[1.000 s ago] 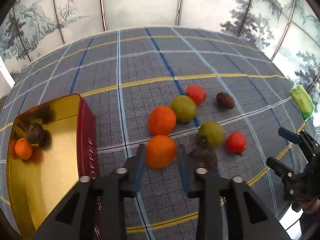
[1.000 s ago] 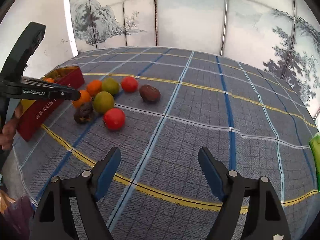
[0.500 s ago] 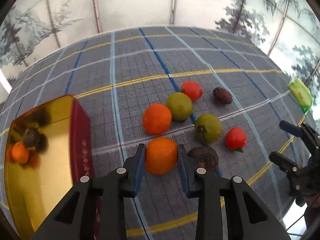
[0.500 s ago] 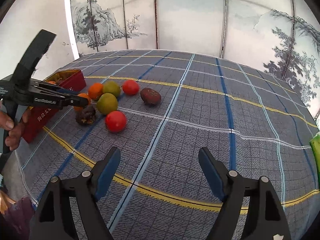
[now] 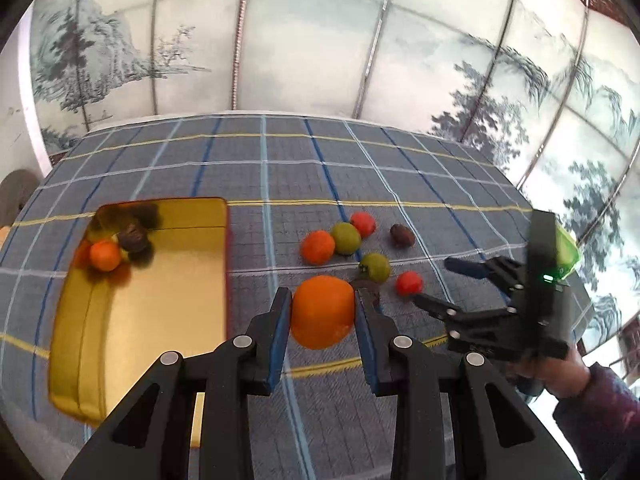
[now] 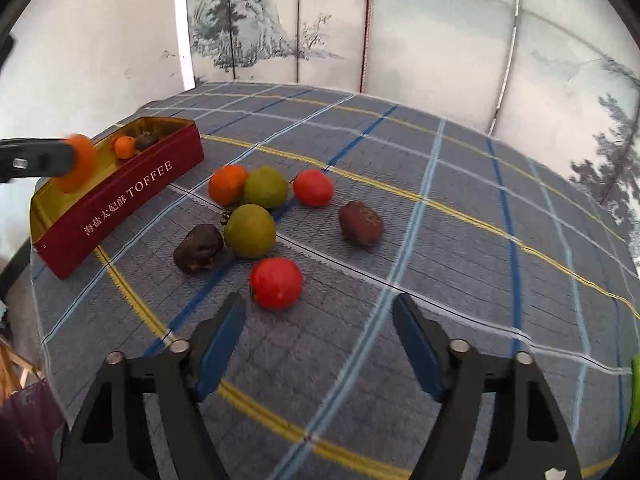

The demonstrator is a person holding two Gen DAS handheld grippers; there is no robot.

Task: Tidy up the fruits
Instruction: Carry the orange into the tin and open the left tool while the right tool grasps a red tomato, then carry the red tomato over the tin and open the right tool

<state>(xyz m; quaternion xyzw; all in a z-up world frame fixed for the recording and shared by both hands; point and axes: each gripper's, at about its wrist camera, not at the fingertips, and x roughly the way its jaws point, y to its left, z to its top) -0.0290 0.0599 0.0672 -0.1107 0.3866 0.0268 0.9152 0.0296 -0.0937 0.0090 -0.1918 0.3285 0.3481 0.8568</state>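
change since earlier: the left gripper (image 5: 322, 312) has lifted the orange (image 5: 323, 311) off the cloth; a second ago this fruit lay on the table between the jaws. the right gripper (image 6: 316, 320) has come closer to the fruits and its jaws have just been closing a little, with nothing between them.
left gripper: pinching the orange between both blue pads, held above the cloth, beside the tin's right wall.
right gripper: jaws apart, empty, just in front of the near red tomato (image 6: 276, 283).
toffee tin (image 6: 120, 200): red outside, gold inside, open; it holds a small orange (image 5: 105, 255) and a dark fruit (image 5: 134, 239) in its far corner.
fruits on the cloth: one orange fruit (image 6: 227, 184), two green fruits (image 6: 266, 187) (image 6: 250, 231), a far red tomato (image 6: 313, 187), two dark brown fruits (image 6: 198, 248) (image 6: 361, 224).
hidden or unclear: in the left wrist view the near dark fruit is mostly behind the gripper finger. in the right wrist view the held orange is blurred at the left edge. a green packet (image 5: 568, 250) is cut by the right gripper's body; what it is i cannot tell.
person: a hand (image 5: 560, 376) with a dark purple sleeve holds the right gripper.
surface: grey-blue checked tablecloth (image 6: 460, 216) with blue, white and yellow lines.
room: a folding screen (image 5: 304, 48) painted with trees and mountains stands behind the table.
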